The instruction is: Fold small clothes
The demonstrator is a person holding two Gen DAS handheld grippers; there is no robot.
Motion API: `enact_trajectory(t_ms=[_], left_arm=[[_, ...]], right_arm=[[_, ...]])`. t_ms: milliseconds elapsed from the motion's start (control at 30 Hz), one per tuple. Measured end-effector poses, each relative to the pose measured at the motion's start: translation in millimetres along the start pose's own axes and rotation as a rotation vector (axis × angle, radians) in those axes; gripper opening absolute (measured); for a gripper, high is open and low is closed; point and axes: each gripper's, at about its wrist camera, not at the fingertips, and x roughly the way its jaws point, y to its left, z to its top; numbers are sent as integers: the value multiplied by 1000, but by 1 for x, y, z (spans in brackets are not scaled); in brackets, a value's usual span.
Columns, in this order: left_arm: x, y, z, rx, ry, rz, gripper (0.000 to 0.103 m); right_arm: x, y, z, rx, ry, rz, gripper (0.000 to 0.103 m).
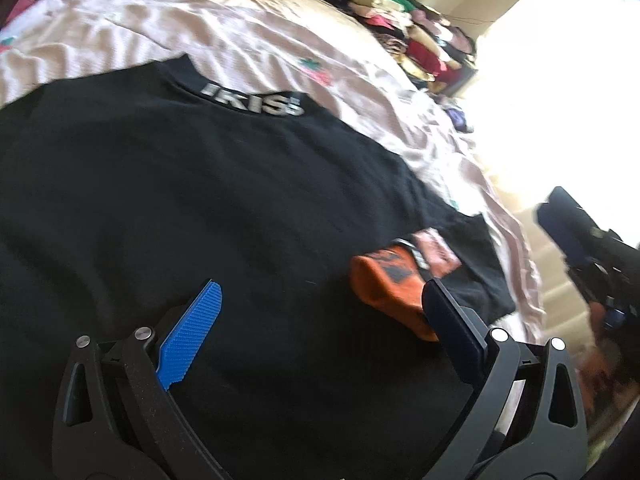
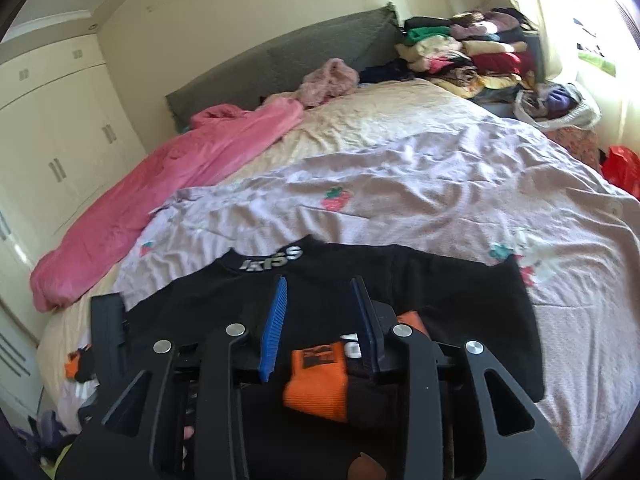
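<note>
A black T-shirt [image 1: 180, 200] with silver lettering at the collar lies flat on the bed; it also shows in the right wrist view [image 2: 460, 300]. An orange and black folded sock [image 1: 384, 280] lies on its right part, and shows below the right gripper [image 2: 316, 380]. My left gripper [image 1: 320, 312] is open and empty, low over the shirt, its right finger just beside the sock. My right gripper [image 2: 320, 308] is open and empty, above the sock and shirt. The right gripper also shows at the right edge of the left wrist view [image 1: 580, 240].
The bed is covered by a pale lilac strawberry-print sheet [image 2: 400, 184]. A pink blanket [image 2: 160, 192] lies along its left side. A pile of folded clothes [image 2: 468, 48] sits at the far right by the window. White wardrobes [image 2: 52, 120] stand left.
</note>
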Motion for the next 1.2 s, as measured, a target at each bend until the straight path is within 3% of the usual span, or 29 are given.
enact_trajectory(t_ms=[133,200,367,467,533,633,900,1033,1200], left_arm=[[16,-16,-4,-9,53,-87,93],[24,-22,-5,-24,78,-122,86],[41,-35,-6,-30,96,-114,78],[47,-45,-6,-15,94,-100,59],[50,-48,-5,-2,71,-49,18],[44,-40,-2,-41,37,-53,0],[-18,-28,25,15,-115,-27,0],[-51,-17,43,24,-187,5,0],[-75,4,47,8,-220,36,0]], right_arm=[[2,-18,-1,41,15,-52,33],[2,-27,-2,59,19,-63,33],[-1,-38,-3,93,15,-79,33],[-2,-41,-3,103,11,-88,33],[-5,-47,-2,121,0,-96,33],[-10,-58,0,135,-19,-134,33],[-19,-93,0,220,-39,-189,33],[-20,-92,-1,213,-43,-193,33],[-15,-81,-2,177,-34,-191,33]])
